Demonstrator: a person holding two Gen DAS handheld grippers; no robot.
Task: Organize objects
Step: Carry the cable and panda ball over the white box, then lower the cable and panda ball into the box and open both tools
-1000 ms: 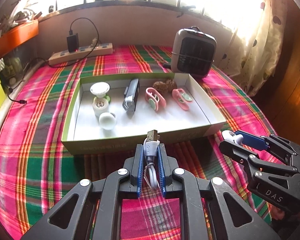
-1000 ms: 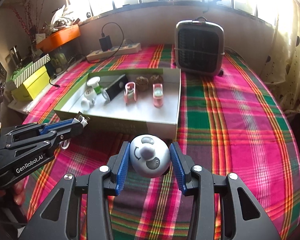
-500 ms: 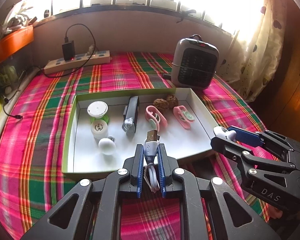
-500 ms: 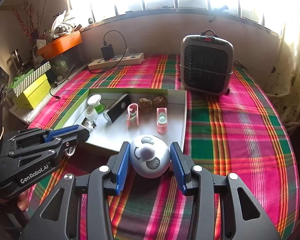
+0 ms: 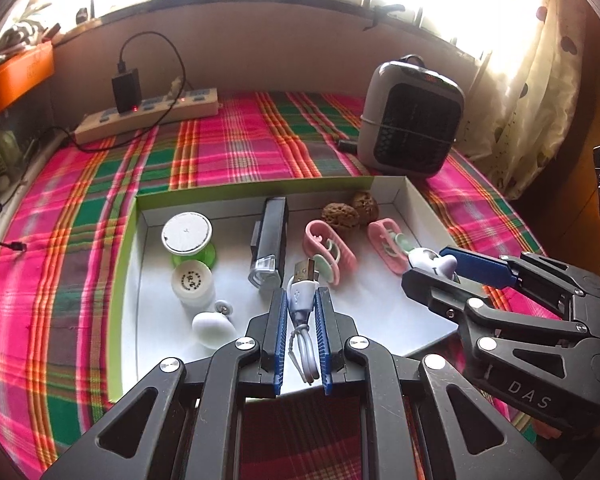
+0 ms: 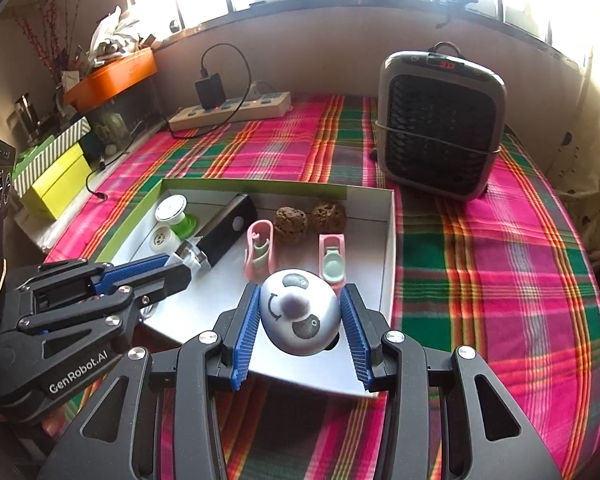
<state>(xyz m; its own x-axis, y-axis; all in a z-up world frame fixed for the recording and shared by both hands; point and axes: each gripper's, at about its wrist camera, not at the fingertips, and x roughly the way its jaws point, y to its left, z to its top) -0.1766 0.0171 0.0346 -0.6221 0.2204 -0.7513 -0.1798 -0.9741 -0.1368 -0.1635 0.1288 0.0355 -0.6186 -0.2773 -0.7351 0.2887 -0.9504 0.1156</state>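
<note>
Left wrist view: left gripper (image 5: 303, 312) clamps a white USB cable (image 5: 302, 300), plug pointing to 12 o'clock over the tray (image 5: 129, 272). Right gripper (image 6: 300, 316) pinches a panda ball (image 6: 299, 316) above the tray's near edge.

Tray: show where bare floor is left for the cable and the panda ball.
Bare white floor of the tray lies along the near edge, below the pink clips and right of the white egg. The far half is crowded.
</note>
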